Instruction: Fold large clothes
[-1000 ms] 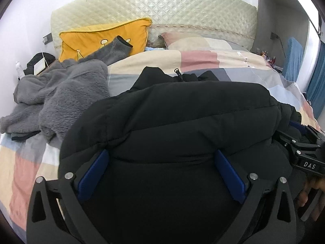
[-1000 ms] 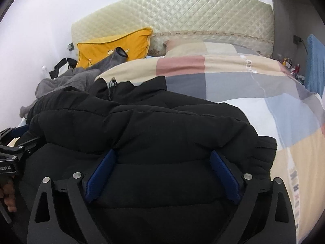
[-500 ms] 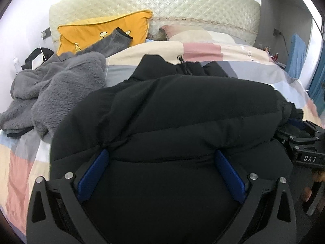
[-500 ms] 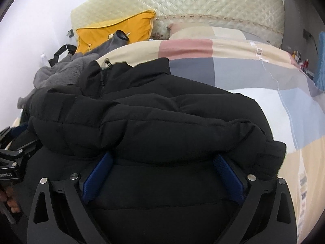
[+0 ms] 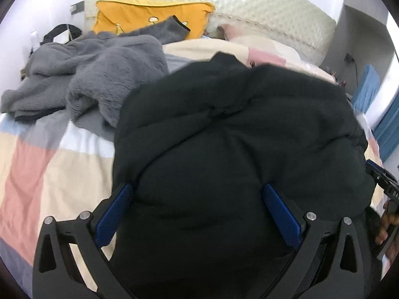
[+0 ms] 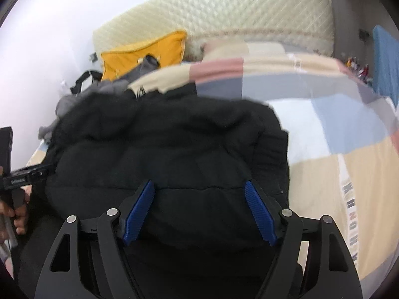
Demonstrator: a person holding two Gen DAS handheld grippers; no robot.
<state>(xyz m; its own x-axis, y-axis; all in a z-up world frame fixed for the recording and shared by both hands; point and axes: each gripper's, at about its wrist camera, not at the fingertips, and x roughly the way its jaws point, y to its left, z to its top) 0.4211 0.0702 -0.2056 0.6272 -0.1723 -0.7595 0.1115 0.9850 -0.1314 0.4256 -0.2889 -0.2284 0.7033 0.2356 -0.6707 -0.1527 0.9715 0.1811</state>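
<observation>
Far left, against the wall: a black bag (image 5: 61, 31), partly hidden. Next to it a heap of grey fleece garment (image 5: 99, 74) lies crumpled on the patchwork bedspread (image 5: 49, 169), one grey sleeve reaching up over the yellow cushion (image 5: 149, 15) that leans on the quilted cream headboard (image 5: 261, 17).

Centre: the black puffer jacket (image 5: 237, 137) sits bunched in a thick mound on the bed, its left edge touching the fleece, its collar toward the headboard.

Left gripper (image 5: 197, 214): jaws spread wide, blue pads (image 5: 112, 214) on either flank of the jacket's near bulk. Padding bulges up between and over them. Whether the pads press in or just rest against the fabric, I cannot tell.

Right gripper (image 6: 199, 211): also on the near edge of the jacket (image 6: 174, 149), toward its right end. Its jaws have just been closing, with a fold of black padding between them; the blue pads (image 6: 259, 214) sit against the fabric on both sides, and the grip looks like a hold on the jacket. Each wrist view catches the other tool at its margin, with fingers of the person's hand wrapped on its handle.

Right of the jacket: bare bedspread in pale blue, white and cream blocks, a printed strip (image 6: 351, 214) running down it. Beyond, at the far right, a blue cloth (image 6: 386, 59) hangs by the wall, small items below it too blurred to name.
</observation>
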